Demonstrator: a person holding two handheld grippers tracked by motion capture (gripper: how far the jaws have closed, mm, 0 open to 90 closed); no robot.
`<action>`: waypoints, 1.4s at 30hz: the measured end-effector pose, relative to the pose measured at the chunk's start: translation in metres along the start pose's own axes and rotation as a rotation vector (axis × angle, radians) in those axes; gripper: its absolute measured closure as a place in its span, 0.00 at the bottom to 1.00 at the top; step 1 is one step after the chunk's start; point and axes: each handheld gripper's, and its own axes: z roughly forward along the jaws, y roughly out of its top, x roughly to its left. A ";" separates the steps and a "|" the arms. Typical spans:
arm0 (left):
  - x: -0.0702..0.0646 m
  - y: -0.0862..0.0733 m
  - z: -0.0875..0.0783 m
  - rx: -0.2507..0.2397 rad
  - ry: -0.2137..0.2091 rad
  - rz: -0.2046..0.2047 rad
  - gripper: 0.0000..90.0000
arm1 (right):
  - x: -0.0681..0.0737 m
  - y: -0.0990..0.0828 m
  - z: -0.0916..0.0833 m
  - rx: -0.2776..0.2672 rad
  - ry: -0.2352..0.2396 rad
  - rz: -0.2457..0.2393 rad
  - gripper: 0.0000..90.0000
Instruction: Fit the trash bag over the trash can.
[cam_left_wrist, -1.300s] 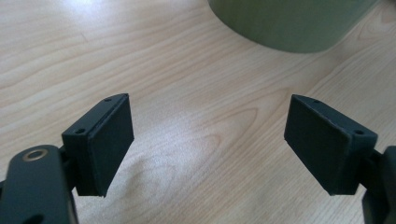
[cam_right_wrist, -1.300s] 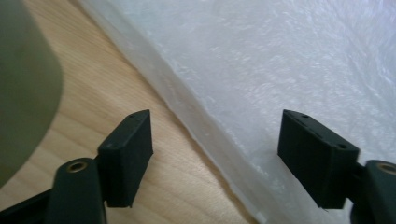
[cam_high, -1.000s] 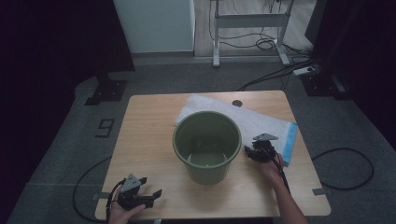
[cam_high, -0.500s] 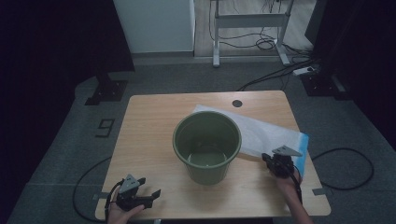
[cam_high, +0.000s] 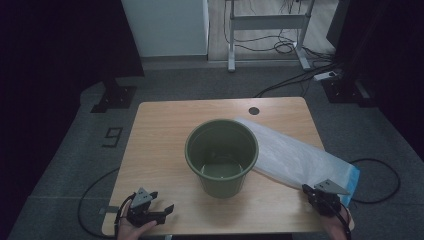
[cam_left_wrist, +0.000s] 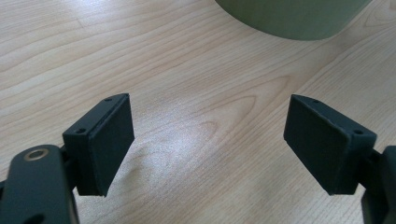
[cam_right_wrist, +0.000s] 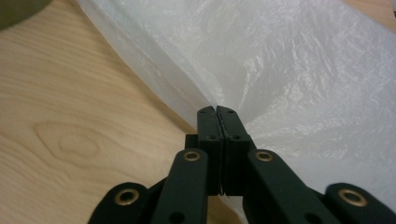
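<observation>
I count one green bucket (cam_high: 222, 156) mid-table and one white plastic bag (cam_high: 295, 157) lying just right of it, touching its side. My right gripper (cam_right_wrist: 217, 112) pinches the bag's edge, jaws pressed together. My left gripper (cam_left_wrist: 208, 140) rests with jaws spread, holding nothing.

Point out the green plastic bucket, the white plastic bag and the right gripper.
green plastic bucket (cam_high: 222, 181): high view, front wall.
white plastic bag (cam_high: 295, 157): high view, middle of the sheet.
right gripper (cam_right_wrist: 218, 110): right gripper view, closed tips pinching the bag's edge.
</observation>
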 end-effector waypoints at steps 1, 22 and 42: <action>0.000 0.000 0.000 0.000 -0.001 0.000 0.18 | 0.000 0.000 0.000 0.000 0.000 0.000 0.93; 0.002 -0.002 0.001 0.009 -0.003 0.009 0.18 | 0.069 0.083 0.087 0.001 0.118 -0.076 0.33; 0.008 -0.004 -0.004 -0.017 -0.003 -0.002 0.21 | 0.075 0.087 0.114 0.047 0.077 0.001 0.69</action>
